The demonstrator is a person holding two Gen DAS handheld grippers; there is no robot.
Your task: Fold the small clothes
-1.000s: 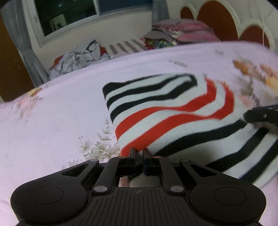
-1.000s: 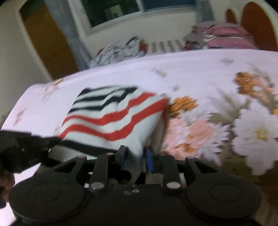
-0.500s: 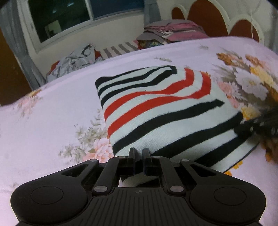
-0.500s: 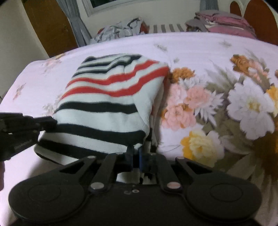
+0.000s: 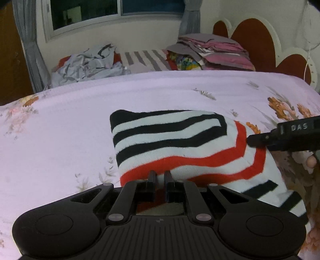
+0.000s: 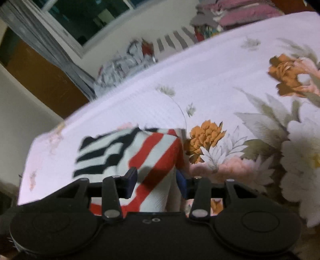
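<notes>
Big pale lilac floral bedspread [image 5: 60, 128] covers the bed, with a scalloped red-and-white headboard [image 5: 250, 38] at the far right and a window [image 5: 112, 14] on the back wall. Along the far edge there's a crumpled grey heap of clothes [image 5: 88, 64] and a folded pink-and-grey stack [image 5: 218, 52]. The striped sweater [image 5: 170, 140] (white with black and red bands) lies folded in the middle of the bedspread, its near edge lifted off the bed. The left gripper [image 5: 159, 176] has its fingers pinched narrow on the red-striped near edge. The right gripper [image 6: 157, 180] has its fingers spread wide with sweater fabric sitting between them, and that view is blurry.
</notes>
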